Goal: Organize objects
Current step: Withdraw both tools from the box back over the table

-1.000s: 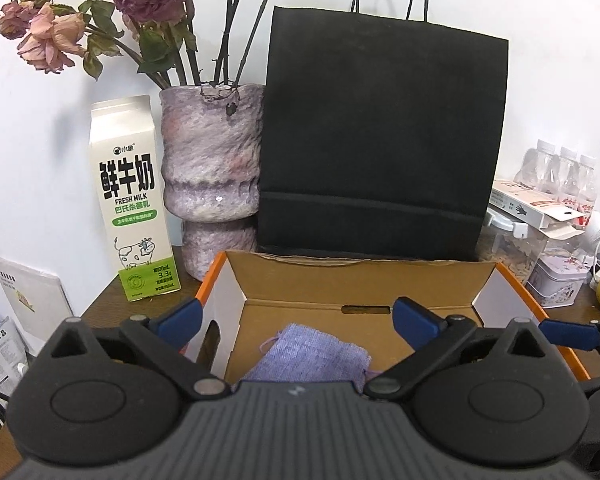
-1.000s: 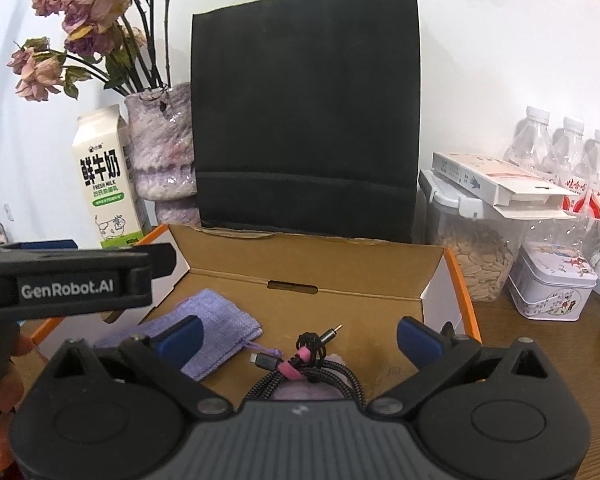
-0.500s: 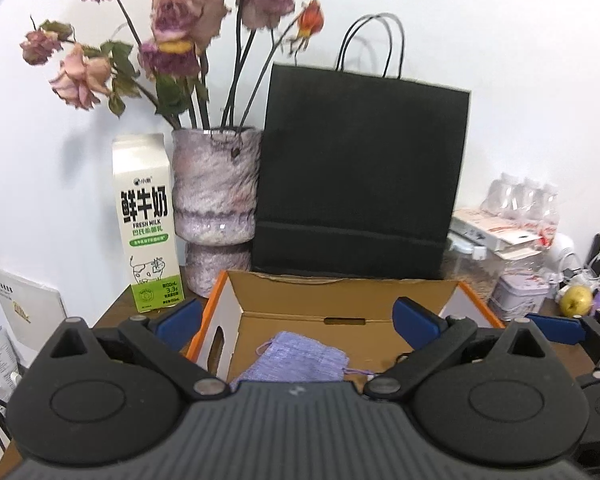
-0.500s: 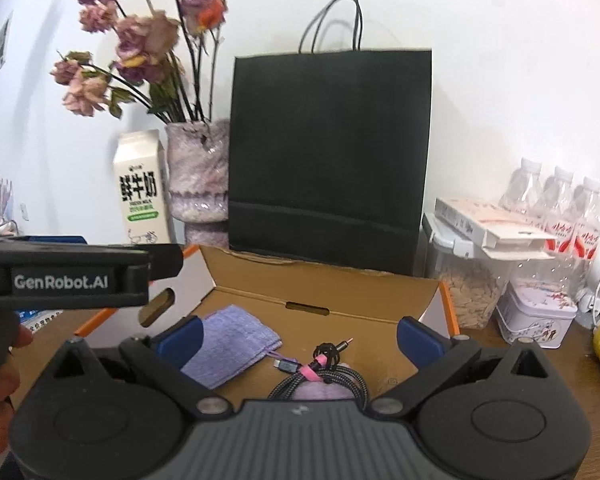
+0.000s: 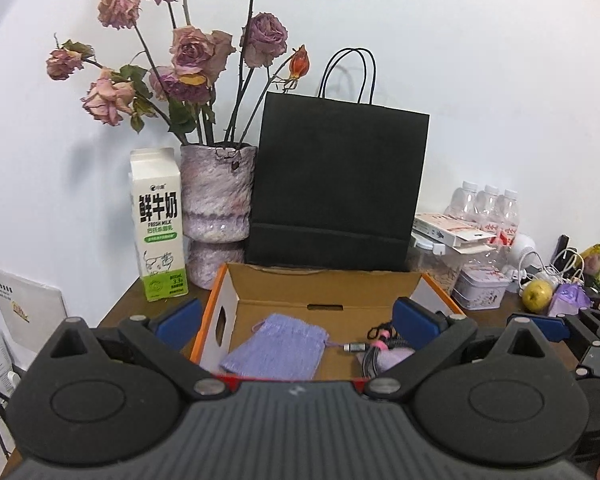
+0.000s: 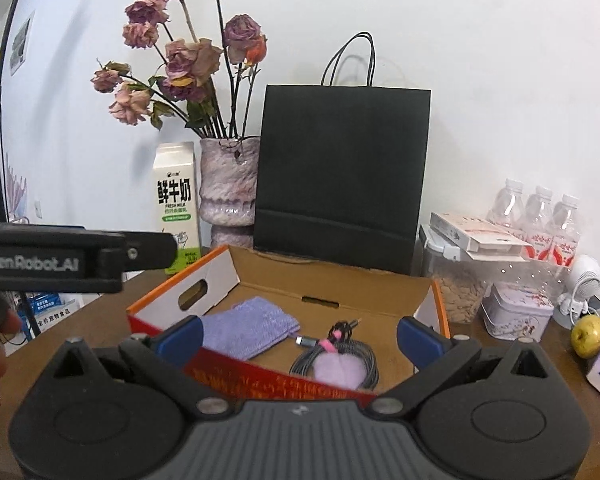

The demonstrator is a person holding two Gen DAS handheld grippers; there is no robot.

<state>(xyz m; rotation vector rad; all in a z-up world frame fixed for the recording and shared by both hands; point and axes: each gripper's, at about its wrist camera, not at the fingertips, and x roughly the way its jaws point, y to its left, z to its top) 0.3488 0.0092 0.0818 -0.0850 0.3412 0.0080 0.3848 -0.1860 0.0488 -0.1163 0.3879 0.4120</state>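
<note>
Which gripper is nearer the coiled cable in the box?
Right. The right gripper faces the coiled cable directly; the left gripper faces the purple pouch, with the cable off to its right.

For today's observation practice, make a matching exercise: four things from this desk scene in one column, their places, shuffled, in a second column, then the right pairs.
1 purple pouch
2 milk carton
3 apple
4 black paper bag

A left of the vase
B behind the cardboard box
C inside the box, left part
D on the table, far right

Pairs: 1-C, 2-A, 3-D, 4-B
</note>
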